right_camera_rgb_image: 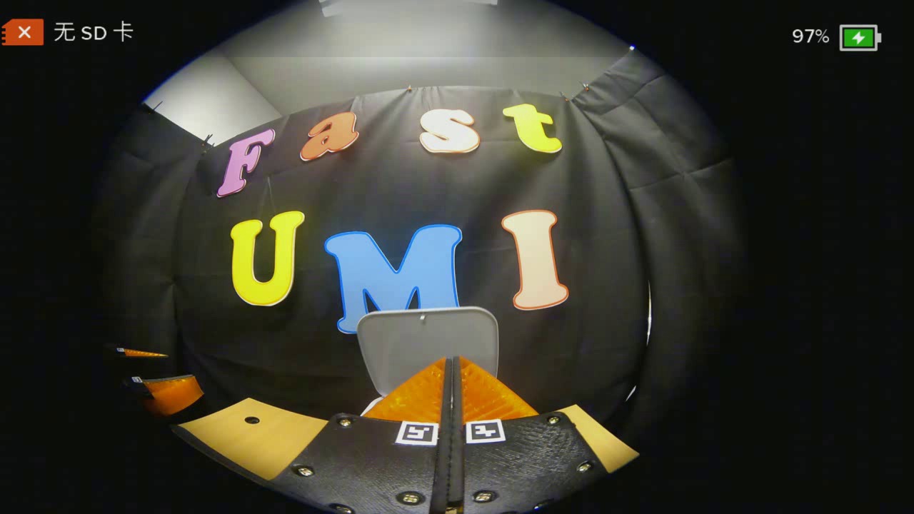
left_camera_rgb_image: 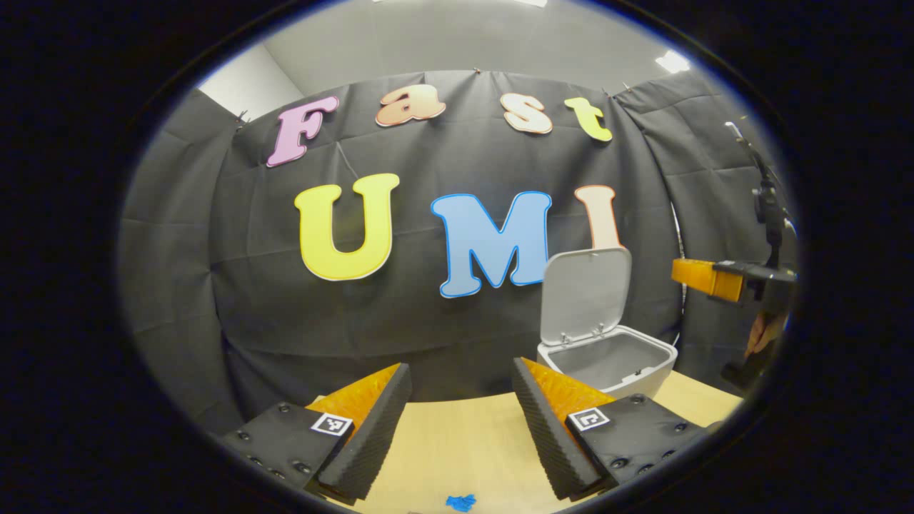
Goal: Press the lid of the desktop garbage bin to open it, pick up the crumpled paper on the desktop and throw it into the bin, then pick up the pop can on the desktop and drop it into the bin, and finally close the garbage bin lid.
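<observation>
Two grippers were mine, and I begin at their tips. My left gripper (left_camera_rgb_image: 461, 400) had its fingers spread wide with nothing between them, only bare table (left_camera_rgb_image: 457, 442) showing in the gap. My right gripper (right_camera_rgb_image: 451, 396) had its fingers pressed flat together, holding nothing, and it hung in front of the raised lid (right_camera_rgb_image: 400, 343). In the left gripper view that same right gripper (left_camera_rgb_image: 703, 277) showed farther off, above and to the side of the bin (left_camera_rgb_image: 621, 357), not touching it.

Beyond the left fingers, the bin stood near the back of the table, just beside my right-hand finger, its lid (left_camera_rgb_image: 585, 293) upright and the inside open and, as far as I could see, empty. A small blue scrap (left_camera_rgb_image: 460, 502) lay on the table near the bottom edge; I could not tell what it was.

I judged the opening step done and the paper step next. Neither paper nor can was before me, so the next move called for tipping a gripper down to find the crumpled paper, then closing spread fingers around it.
</observation>
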Tool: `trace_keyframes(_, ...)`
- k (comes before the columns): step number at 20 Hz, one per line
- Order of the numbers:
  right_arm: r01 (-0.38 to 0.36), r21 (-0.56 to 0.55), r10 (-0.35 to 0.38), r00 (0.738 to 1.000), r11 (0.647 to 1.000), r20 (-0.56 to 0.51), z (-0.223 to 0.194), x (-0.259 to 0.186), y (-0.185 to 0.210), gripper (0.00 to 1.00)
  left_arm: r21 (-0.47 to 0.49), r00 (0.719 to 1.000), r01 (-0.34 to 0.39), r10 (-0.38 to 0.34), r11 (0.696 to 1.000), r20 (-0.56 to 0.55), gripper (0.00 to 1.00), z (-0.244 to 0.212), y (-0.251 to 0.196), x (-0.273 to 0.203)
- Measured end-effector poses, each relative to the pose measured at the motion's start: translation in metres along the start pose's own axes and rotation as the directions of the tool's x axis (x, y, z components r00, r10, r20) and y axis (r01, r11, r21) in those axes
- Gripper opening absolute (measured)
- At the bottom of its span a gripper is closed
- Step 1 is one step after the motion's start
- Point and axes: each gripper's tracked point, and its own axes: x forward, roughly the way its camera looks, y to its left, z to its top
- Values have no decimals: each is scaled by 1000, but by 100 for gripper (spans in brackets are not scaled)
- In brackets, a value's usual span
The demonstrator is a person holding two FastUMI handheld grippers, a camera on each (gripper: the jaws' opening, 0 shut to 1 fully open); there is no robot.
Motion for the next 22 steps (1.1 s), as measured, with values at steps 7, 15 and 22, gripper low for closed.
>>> trace_keyframes(7,-25,-116,26,1000,993,8,8,-11,10,59,-54,999,-37,36,998,-2,94,-28,27,-4)
trace_keyframes(15,-55,-131,58,998,990,19,-17,-4,38,88,22,998,2,-1,1000,-71,92,-44,33,-9)
trace_keyframes(22,-21,-105,24,999,994,21,-22,-3,23,88,36,991,42,-37,998,-127,94,-78,12,-2)
